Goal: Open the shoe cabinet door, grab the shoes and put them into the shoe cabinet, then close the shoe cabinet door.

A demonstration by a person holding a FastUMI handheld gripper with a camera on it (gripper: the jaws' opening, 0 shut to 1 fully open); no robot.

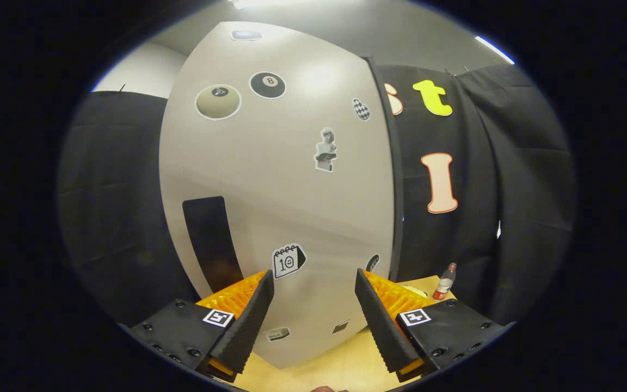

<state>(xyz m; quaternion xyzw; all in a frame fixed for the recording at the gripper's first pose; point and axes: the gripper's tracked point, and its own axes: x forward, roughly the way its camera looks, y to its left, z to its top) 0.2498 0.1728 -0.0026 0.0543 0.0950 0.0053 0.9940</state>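
A pale grey shoe cabinet door (281,185) stands just ahead of my gripper (314,283), covered with several stickers. A dark vertical handle slot (211,242) sits low on the door, to the left of my left finger. The door looks shut, with its right edge (392,179) against the black cloth. My gripper is open, its fingers spread wide with nothing between them, pointing at the lower part of the door. I cannot make out any shoes.
The cabinet stands on a light wooden surface (346,359). A small bottle with a red label (444,283) stands on that surface, to the right beyond my right finger. Black cloth walls hang on both sides of the cabinet.
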